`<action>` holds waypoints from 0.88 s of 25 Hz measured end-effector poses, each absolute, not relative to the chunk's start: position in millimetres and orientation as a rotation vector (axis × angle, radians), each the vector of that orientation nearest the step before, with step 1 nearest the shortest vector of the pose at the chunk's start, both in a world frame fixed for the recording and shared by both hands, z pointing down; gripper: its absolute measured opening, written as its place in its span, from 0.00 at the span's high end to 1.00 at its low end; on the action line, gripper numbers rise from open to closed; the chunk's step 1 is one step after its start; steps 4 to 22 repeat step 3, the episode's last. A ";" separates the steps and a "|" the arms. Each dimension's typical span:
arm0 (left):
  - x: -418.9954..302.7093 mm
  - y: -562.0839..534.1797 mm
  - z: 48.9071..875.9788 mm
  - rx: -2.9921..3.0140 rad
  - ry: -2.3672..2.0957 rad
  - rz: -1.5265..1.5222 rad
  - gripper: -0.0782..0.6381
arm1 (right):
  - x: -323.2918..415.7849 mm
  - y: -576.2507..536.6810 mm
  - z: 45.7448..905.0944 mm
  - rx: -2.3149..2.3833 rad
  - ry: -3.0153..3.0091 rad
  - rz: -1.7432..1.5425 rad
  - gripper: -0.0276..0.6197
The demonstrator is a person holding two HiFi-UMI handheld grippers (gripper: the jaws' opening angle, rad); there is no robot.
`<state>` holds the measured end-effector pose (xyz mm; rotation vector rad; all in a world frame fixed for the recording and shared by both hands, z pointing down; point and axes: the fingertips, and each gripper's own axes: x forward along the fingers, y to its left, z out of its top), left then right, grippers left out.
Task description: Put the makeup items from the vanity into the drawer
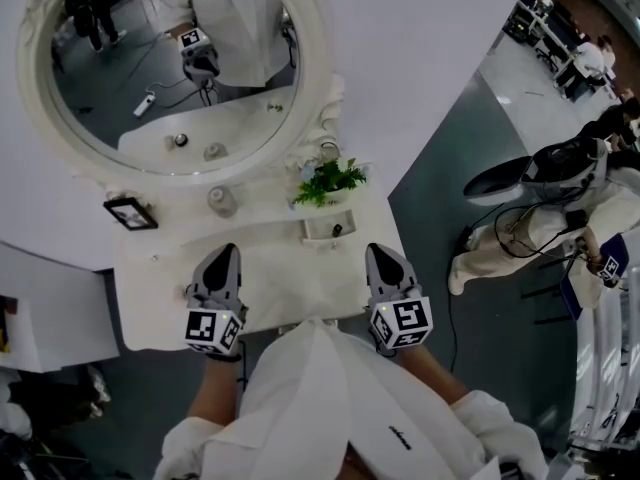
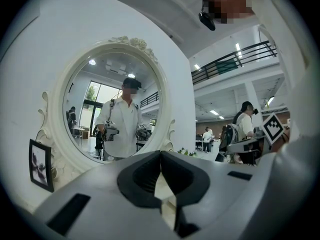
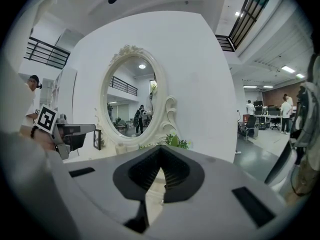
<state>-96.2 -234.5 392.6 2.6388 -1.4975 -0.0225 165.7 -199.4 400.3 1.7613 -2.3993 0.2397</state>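
Note:
In the head view a white vanity point(image 1: 150, 313) stands under an oval mirror point(image 1: 170, 68). A small glass jar point(image 1: 222, 201) sits on its top near the mirror's base. A little open drawer point(image 1: 322, 230) below the green plant point(image 1: 330, 180) holds a small dark item point(image 1: 337, 230). My left gripper point(image 1: 228, 251) and right gripper point(image 1: 381, 252) hover side by side over the vanity's front half, both pointing at the mirror. Both are shut with nothing between the jaws, as the left gripper point(image 2: 160, 153) and right gripper point(image 3: 161, 148) views also show.
A black picture frame point(image 1: 130, 213) leans at the vanity's left. A white cabinet point(image 1: 50, 308) stands further left. To the right, on the grey floor, are a person in white point(image 1: 500, 253), cables and a dark stool point(image 1: 505, 181).

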 end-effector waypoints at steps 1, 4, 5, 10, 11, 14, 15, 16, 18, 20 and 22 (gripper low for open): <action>-95.6 -234.9 392.5 2.638 -1.497 -0.024 0.85 | 166.0 -199.8 400.5 1.760 -2.399 0.239 0.93; -94.6 -235.9 392.4 2.637 -1.498 -0.027 0.85 | 166.6 -201.0 400.7 1.757 -2.399 0.239 0.93; -94.6 -235.9 392.4 2.637 -1.498 -0.027 0.85 | 166.6 -201.0 400.7 1.757 -2.399 0.239 0.93; -94.6 -235.9 392.4 2.637 -1.498 -0.027 0.85 | 166.6 -201.0 400.7 1.757 -2.399 0.239 0.93; -94.6 -235.9 392.4 2.637 -1.498 -0.027 0.85 | 166.6 -201.0 400.7 1.757 -2.399 0.239 0.93; -94.6 -235.9 392.4 2.637 -1.498 -0.027 0.85 | 166.6 -201.0 400.7 1.757 -2.399 0.239 0.93; -94.6 -235.9 392.4 2.637 -1.498 -0.027 0.85 | 166.6 -201.0 400.7 1.757 -2.399 0.239 0.93; -94.6 -235.9 392.4 2.637 -1.498 -0.027 0.85 | 166.6 -201.0 400.7 1.757 -2.399 0.239 0.93; -94.6 -235.9 392.4 2.637 -1.498 -0.027 0.85 | 166.6 -201.0 400.7 1.757 -2.399 0.239 0.93; -94.6 -235.9 392.4 2.637 -1.498 -0.027 0.85 | 166.6 -201.0 400.7 1.757 -2.399 0.239 0.93; -94.6 -235.9 392.4 2.637 -1.498 -0.027 0.85 | 166.6 -201.0 400.7 1.757 -2.399 0.239 0.93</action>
